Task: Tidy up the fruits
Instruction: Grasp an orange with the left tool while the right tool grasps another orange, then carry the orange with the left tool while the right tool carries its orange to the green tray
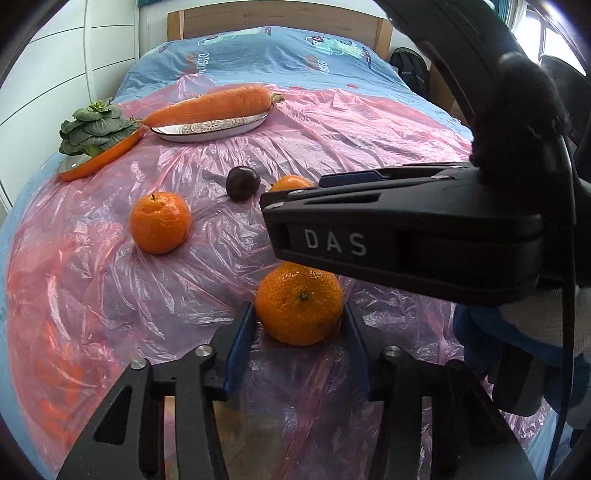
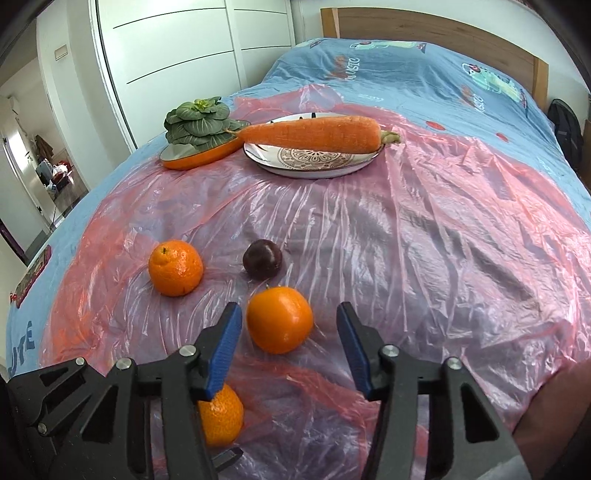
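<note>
A: Where does the left gripper (image 1: 299,314) sit?

B: Low over the pink plastic sheet (image 1: 207,273) on the bed; its blue-padded fingers (image 1: 242,343) stand either side of a rough-skinned mandarin (image 1: 299,308); the right pad looks to be touching the peel, the left one is just beside it; whether it truly clamps the fruit, I cannot tell.

A: And the right gripper (image 2: 290,332)?

B: Spread wide; a smooth orange (image 2: 279,319) lies between its fingers (image 2: 225,343) with a gap on each side, so it has hold of nothing; in the left wrist view its black body crosses just above the rough mandarin.

A: The other fruit?

B: A second mandarin (image 2: 176,267) rests on the sheet further left, well apart from both tools; a dark plum (image 2: 262,258) lies just behind the smooth orange, near it but whether touching I cannot say; the rough mandarin shows again in the right wrist view, partly hidden under the left finger.

A: And farther back?

B: A patterned plate (image 2: 306,162) carries a large carrot (image 2: 314,134) laid across it; beside it an orange dish (image 2: 199,157) holds a leafy green vegetable (image 2: 197,122); the two dishes sit close together at the far edge of the sheet; the blue printed bedcover (image 2: 406,74) runs on to a wooden headboard (image 2: 424,27).
</note>
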